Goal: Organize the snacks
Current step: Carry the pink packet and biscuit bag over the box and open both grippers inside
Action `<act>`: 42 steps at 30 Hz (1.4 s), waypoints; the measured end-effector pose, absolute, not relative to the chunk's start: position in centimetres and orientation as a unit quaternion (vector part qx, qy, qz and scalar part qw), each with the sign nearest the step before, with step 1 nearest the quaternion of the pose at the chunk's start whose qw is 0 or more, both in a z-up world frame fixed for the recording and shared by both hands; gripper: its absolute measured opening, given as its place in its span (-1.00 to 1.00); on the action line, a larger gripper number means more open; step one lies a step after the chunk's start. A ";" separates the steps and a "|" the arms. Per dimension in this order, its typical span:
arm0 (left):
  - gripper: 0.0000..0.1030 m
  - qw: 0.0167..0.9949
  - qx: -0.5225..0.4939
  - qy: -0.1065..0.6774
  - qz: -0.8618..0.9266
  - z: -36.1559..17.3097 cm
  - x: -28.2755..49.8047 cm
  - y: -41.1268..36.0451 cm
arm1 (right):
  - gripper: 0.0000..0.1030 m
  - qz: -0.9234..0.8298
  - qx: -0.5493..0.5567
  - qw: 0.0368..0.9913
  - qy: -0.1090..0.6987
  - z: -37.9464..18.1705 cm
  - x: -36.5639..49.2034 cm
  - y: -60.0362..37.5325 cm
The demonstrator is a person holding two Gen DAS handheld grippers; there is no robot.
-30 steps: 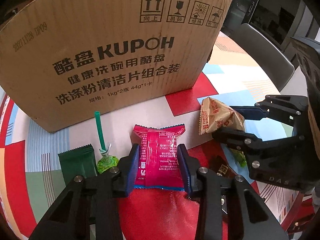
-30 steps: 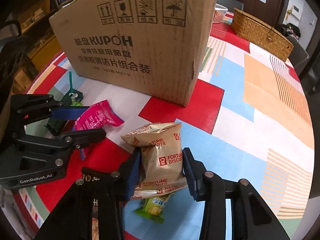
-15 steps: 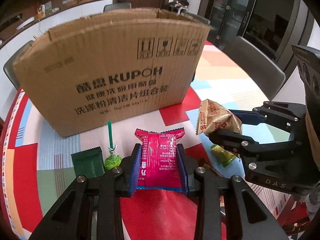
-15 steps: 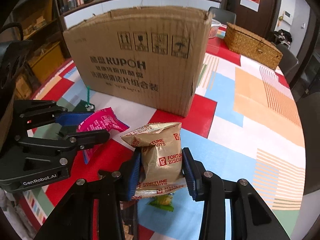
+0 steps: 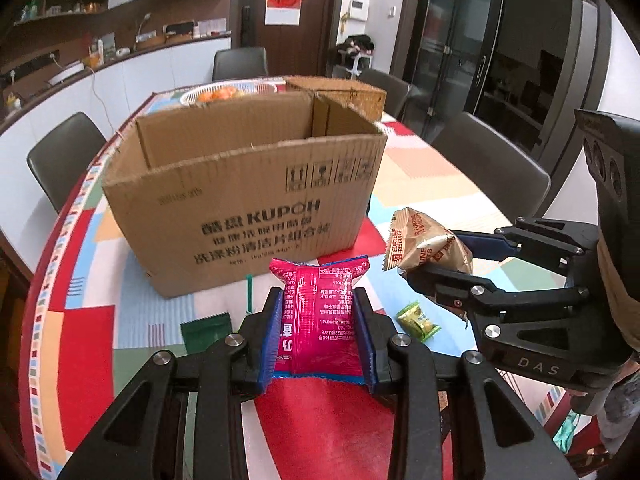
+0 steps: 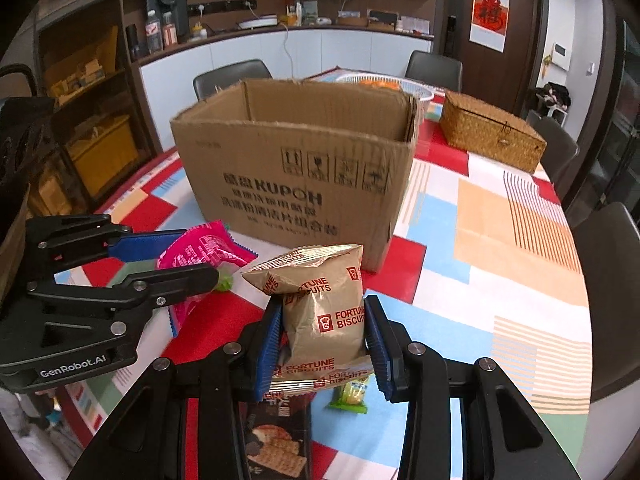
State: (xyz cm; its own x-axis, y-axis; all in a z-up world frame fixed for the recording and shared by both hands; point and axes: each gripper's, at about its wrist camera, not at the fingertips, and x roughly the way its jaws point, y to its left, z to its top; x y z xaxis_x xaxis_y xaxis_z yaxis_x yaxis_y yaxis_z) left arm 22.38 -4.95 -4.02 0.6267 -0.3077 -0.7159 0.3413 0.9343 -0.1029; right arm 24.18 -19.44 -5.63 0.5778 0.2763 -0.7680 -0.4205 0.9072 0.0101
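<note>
Two packets in hand, short of the cardboard box (image 5: 248,184): left gripper (image 5: 318,336) clamps pink packet (image 5: 318,312); right gripper (image 6: 322,344) clamps biscuit bag (image 6: 324,312). Unsorted on table (image 6: 500,240): green candy (image 5: 418,320), dark green sachet (image 5: 206,334), cracker pack (image 6: 276,440).

Dining room with a patchwork-covered desk

Grey chairs (image 6: 232,74) ring the desk (image 6: 512,240); a white counter (image 6: 300,52) lines the far wall beside a dark door (image 6: 494,20) bearing a red poster (image 6: 491,14).
</note>
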 end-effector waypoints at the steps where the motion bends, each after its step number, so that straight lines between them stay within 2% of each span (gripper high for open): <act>1: -0.35 0.903 0.022 0.389 -0.179 -4.2 22.6 -5.4 | -0.21 0.197 -0.085 0.886 0.412 -5.4 24.0 -19.4; 24: -0.35 0.948 0.023 0.282 -0.147 4.4 23.4 -1.8 | -0.21 0.185 -0.026 0.930 0.316 2.2 25.6 -17.8; 42: -0.35 0.949 0.025 0.288 -0.127 5.4 30.0 0.9 | -0.21 0.180 -0.044 0.930 0.319 4.1 31.6 -15.1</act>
